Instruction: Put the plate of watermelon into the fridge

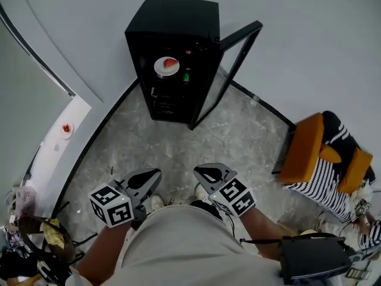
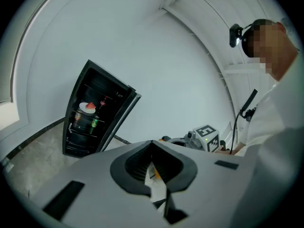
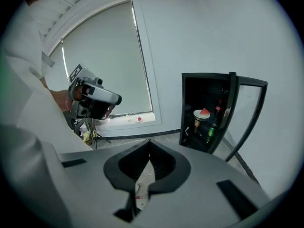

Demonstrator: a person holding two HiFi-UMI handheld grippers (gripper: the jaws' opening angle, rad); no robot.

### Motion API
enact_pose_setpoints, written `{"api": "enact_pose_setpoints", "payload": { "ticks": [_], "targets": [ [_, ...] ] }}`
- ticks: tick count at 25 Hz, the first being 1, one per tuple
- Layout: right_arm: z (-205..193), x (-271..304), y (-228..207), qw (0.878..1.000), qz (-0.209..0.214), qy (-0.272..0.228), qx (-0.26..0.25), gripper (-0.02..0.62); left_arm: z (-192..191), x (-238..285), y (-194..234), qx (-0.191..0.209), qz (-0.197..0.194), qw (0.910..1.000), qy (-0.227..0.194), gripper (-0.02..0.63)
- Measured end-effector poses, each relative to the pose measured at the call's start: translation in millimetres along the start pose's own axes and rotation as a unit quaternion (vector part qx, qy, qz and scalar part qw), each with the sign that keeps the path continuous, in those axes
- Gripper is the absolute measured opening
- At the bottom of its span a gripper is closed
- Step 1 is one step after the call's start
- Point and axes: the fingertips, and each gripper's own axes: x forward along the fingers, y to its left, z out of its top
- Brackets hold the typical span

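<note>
Plate of watermelon point(image 1: 166, 66) already in fridge point(image 1: 172, 16). Left tool point(image 1: 156, 173), right tool point(image 1: 200, 172) closed, empty, well back from it. Likely next: shut door point(image 1: 241, 32).

White plate of watermelon point(image 1: 166, 65) sits inside open black fridge point(image 1: 172, 55).

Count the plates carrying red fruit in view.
2. One plate sits on an upper shelf inside the open fridge; the other plate lies on the white window ledge at left. Lower shelves may hide more.

One fridge point(image 1: 172, 28), upper centre, holds one plate of watermelon point(image 1: 166, 65) and, it seems, two drinks point(image 1: 186, 75). At the bottom, two grippers: left gripper point(image 1: 156, 173) and right gripper point(image 1: 200, 173).
</note>
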Motion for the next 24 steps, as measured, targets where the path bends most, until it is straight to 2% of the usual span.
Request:
{"api": "enact_pose_setpoints", "payload": {
  "ticks": [4,12,17,24],
  "targets": [
    [22,20,53,1.0,-0.005,-0.004,-0.01,0.015,0,-55,3,0.032,-0.01,0.9994,-0.005,0.012],
    [28,54,94,1.0,-0.012,-0.004,-0.001,0.014,-21,-93,26,0.064,-0.021,0.9974,0.026,0.011],
    [27,64,109,1.0,-0.014,0.006,-0.004,0.015,-25,-107,37,0.07,-0.018,0.9971,0.024,0.012],
    [20,66,114,0.999,-0.027,0.02,0.004,0.014,-37,-110,45,0.048,-0.031,0.9979,0.029,0.011]
  ]
}}
